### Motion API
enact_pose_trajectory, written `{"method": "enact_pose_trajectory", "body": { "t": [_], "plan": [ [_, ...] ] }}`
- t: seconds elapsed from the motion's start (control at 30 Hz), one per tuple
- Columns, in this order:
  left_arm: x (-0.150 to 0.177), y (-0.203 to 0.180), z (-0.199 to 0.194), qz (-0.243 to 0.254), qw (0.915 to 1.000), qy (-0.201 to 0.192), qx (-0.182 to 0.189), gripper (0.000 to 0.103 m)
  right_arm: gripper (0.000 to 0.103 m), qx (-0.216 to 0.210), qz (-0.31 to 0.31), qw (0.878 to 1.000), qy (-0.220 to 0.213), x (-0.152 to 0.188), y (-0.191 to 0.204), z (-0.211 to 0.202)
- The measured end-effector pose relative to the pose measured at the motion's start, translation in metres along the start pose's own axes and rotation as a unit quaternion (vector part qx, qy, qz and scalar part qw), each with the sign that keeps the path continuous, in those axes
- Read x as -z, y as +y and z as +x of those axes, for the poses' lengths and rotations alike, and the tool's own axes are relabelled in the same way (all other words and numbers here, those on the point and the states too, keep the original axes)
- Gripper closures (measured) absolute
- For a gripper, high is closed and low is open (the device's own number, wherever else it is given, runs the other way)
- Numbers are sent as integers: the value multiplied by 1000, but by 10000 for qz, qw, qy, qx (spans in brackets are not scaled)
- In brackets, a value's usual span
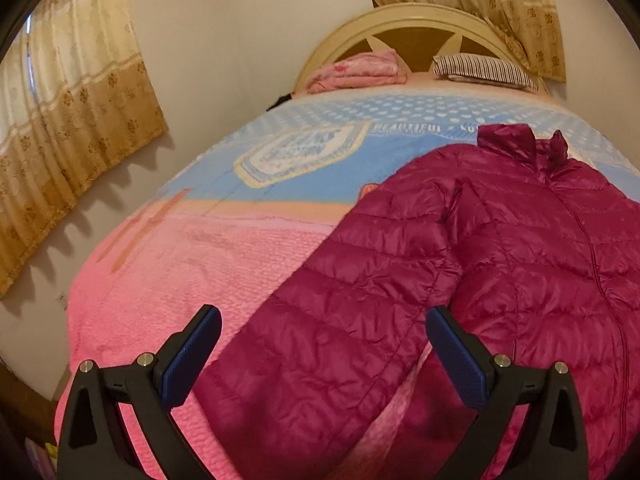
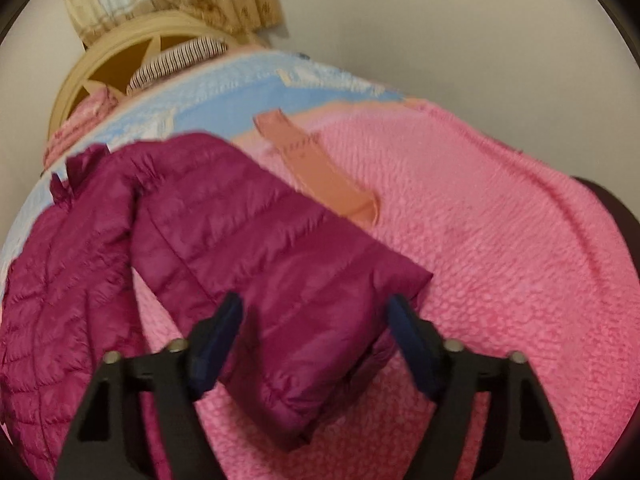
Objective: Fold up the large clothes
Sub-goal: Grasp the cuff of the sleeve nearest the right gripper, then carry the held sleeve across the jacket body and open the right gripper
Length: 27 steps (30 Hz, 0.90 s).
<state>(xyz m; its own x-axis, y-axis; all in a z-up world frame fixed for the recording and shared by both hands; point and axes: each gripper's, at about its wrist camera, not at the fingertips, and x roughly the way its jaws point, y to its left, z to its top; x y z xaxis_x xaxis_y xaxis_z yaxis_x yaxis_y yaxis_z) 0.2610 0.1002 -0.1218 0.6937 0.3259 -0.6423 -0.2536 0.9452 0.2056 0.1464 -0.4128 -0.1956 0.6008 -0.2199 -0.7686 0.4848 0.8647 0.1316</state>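
Observation:
A magenta quilted puffer jacket lies spread front-up on the bed, collar toward the headboard. Its one sleeve runs down toward me in the left wrist view. My left gripper is open, its jaws wide apart on either side of that sleeve's lower end, holding nothing. In the right wrist view the jacket is at left and its other sleeve stretches to the right. My right gripper is open, jaws straddling that sleeve near the cuff, holding nothing.
The bed carries a pink and blue blanket. A cream headboard, a striped pillow and a folded pink cloth are at the far end. Curtains hang on the left wall. An orange band lies across the blanket.

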Motion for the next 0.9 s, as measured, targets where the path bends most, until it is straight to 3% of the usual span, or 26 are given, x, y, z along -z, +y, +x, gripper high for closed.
{"method": "enact_pose_trajectory", "body": {
  "t": [0.07, 0.1, 0.13, 0.17, 0.4, 0.67, 0.9],
  "plan": [
    [-4, -14, 2, 155, 9998, 11, 95, 1, 61, -73, -35, 10000, 22, 1, 0, 5],
    [-5, -19, 1, 204, 9997, 0, 128, 1, 66, -122, -29, 9999, -21, 1, -2, 5],
    [-7, -25, 1, 264, 9995, -16, 162, 1, 81, -223, -26, 9997, -36, -1, -1, 5],
    [-10, -32, 1, 337, 9993, -45, 175, 1, 86, -342, -43, 9994, -30, -4, 0, 6],
    [-35, -37, 17, 285, 9995, -102, -29, 1, 91, -561, -566, 9955, -516, -38, 31, -10],
    [-53, -17, 28, 51, 9996, -170, -217, 1, 91, -869, -1609, 9772, -1081, -76, 138, -33],
    [-53, 29, 45, -292, 9980, -87, -562, 1, 91, -1132, -2404, 9544, -1364, -66, 228, -41]
  ]
}}
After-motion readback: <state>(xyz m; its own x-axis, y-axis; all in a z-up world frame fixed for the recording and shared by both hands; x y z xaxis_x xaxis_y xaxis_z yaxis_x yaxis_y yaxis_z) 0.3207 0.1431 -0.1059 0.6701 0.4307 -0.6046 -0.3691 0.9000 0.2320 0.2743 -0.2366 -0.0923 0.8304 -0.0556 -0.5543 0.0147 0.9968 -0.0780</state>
